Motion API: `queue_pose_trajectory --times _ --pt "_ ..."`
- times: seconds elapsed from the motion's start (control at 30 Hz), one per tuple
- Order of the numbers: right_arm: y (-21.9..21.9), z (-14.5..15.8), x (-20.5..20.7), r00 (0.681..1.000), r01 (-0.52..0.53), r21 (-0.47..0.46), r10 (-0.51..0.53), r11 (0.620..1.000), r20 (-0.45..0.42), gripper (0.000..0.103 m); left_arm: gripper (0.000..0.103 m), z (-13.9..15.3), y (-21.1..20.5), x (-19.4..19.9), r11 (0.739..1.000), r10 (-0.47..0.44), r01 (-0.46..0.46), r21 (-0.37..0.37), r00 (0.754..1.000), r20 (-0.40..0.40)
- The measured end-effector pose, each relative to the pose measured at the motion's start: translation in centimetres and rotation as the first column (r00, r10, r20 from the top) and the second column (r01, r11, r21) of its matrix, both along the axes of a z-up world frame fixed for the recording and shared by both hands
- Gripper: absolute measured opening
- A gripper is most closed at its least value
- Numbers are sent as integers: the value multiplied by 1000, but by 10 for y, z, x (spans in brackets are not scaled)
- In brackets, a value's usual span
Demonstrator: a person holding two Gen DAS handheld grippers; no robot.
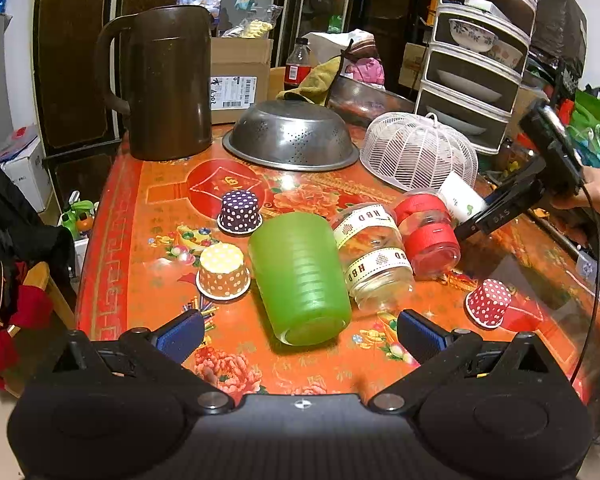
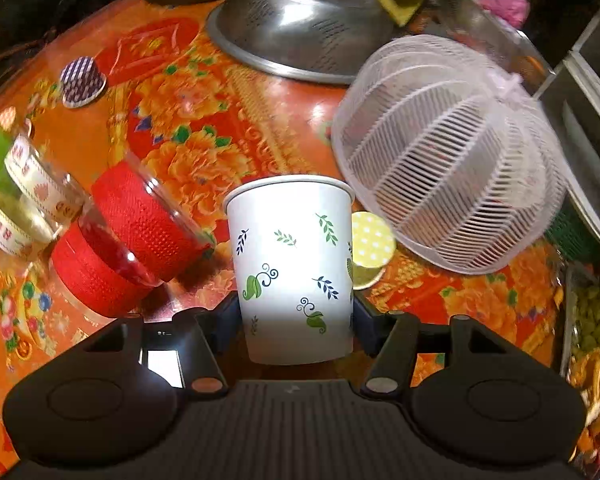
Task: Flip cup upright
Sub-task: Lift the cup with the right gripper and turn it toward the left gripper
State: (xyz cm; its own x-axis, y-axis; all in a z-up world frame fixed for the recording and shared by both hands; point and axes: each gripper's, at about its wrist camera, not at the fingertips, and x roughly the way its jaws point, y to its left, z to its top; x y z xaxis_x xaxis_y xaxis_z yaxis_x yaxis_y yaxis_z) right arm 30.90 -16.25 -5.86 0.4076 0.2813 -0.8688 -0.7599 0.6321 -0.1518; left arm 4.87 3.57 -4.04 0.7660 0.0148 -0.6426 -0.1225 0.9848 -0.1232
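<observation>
My right gripper (image 2: 296, 316) is shut on a white paper cup (image 2: 294, 264) with green and blue leaf prints, gripping its lower half. The rim points up and away, so the cup sits close to upright, above the table. In the left wrist view the cup (image 1: 462, 198) and right gripper (image 1: 496, 216) show at the right, by the white mesh cover. My left gripper (image 1: 300, 330) is open and empty, its blue pads either side of a green plastic cup (image 1: 300, 276) lying on its side.
Two clear jars lie on their sides, one with cream ribbon (image 1: 374, 256), one with red ribbon (image 1: 428, 232). Small dotted paper cups stand upside down: purple (image 1: 240, 212), orange (image 1: 223, 270), red (image 1: 489, 302), yellow (image 2: 370, 246). A steel colander (image 1: 292, 136), white mesh cover (image 2: 456, 156), brown jug (image 1: 164, 80).
</observation>
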Motion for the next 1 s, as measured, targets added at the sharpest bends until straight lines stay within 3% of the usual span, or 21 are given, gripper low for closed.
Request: queue_pose_trajectory --times 0.17,0.4,0.57,0.67,0.77,0.87,1.0 --pt "-22 31 -27 995 97 155 -98 983 -1 59 103 2 9 -11 999 2 -1 -42 1000 11" --pt "-30 73 -138 986 167 351 -151 921 -73 59 103 13 28 -37 995 12 -8 -101 999 47" --pt "-9 54 -219 968 216 439 -132 872 -214 59 103 13 43 -58 990 4 3 -138 999 50" --pt "3 34 -243 931 295 471 -139 831 -339 59 103 5 53 -68 982 -17 21 -185 1000 19" --pt "15 11 -248 888 372 444 -174 815 -425 59 103 -2 59 -79 976 -17 20 -217 1000 14" --pt "23 -2 -248 858 428 417 -216 802 -466 59 103 -8 59 -84 973 -28 26 -230 1000 -5" --pt "30 -4 -249 861 445 405 -257 798 -439 59 103 -21 58 -81 952 -78 57 -301 995 -60"
